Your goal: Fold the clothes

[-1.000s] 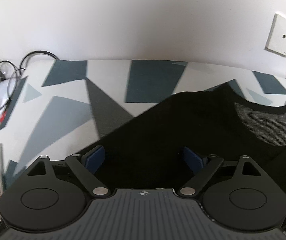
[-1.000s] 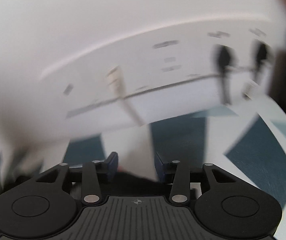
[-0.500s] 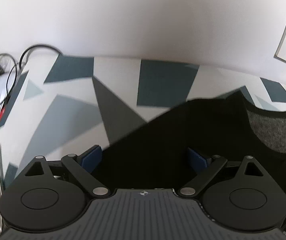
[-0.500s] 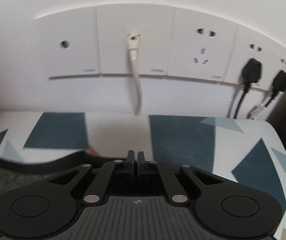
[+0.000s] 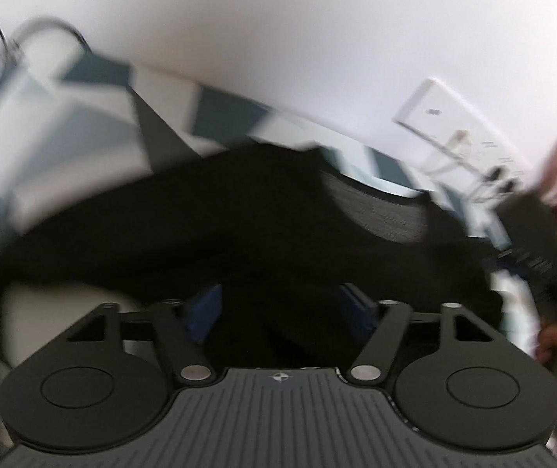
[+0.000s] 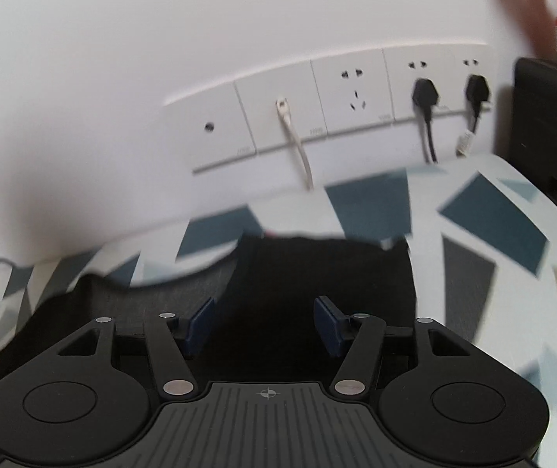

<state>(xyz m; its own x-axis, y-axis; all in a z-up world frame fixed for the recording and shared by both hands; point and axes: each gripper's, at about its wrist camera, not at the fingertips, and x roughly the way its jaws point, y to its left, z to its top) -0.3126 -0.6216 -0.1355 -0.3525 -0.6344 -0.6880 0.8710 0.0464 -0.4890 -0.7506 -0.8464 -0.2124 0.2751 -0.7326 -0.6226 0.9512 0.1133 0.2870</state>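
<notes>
A black garment (image 5: 239,214) with a grey inner neck (image 5: 379,210) lies on the patterned tablecloth (image 5: 83,124). My left gripper (image 5: 280,308) is low over it, jaws closing, with black cloth filling the gap between the blue pads (image 5: 204,308); the blurred picture shows no pinch. In the right wrist view the garment (image 6: 317,273) reaches toward the wall. My right gripper (image 6: 264,319) hovers above its near part, jaws opening, and its pads (image 6: 327,323) stand apart without pressing the cloth beneath.
A row of wall sockets (image 6: 352,97) holds two black plugs (image 6: 426,93) and a white cable (image 6: 297,144). A black box (image 6: 551,136) stands at the table's right end. Loose cables (image 5: 44,27) lie far left. A person's hand (image 5: 555,347) shows at the right edge.
The right gripper went from shut to open and drew back from the wall, leaving black cloth on the table before it. The left view swung and tilted, and its jaws narrowed.
</notes>
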